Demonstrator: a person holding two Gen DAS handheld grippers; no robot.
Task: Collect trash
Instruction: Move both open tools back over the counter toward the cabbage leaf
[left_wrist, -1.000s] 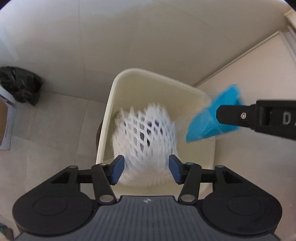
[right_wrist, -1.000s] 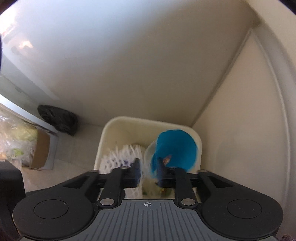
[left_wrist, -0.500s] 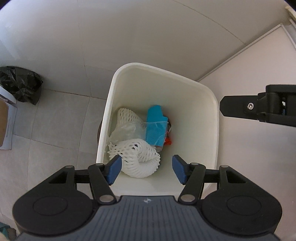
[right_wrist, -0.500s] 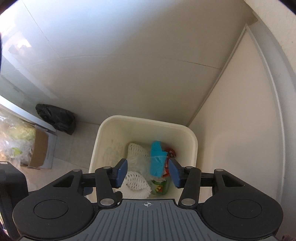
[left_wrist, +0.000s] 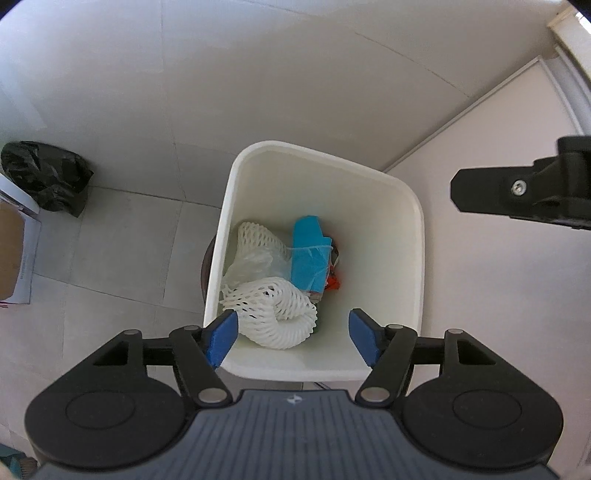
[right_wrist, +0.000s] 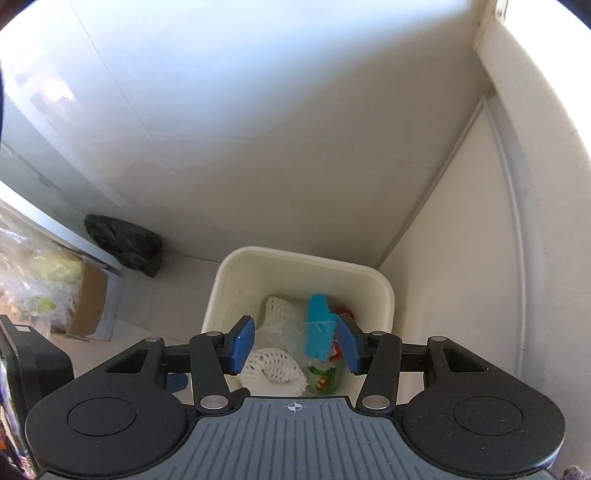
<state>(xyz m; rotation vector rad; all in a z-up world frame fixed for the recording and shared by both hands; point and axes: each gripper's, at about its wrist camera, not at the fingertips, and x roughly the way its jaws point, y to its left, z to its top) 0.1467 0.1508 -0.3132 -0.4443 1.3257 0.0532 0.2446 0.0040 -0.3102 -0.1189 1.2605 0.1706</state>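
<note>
Both claws, left opening and right parted, hung empty over the white plastic bin, whose white foam netting looked light, springy, best pinched at a fold.

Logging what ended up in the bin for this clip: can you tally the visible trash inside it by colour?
White foam nets: 2
Clear plastic bag: 1
Blue wrapper: 1
Red-orange scrap: 1
Green packet: 1
Total: 6 visible pieces in the white bin; anything buried beneath cannot be counted.
</note>
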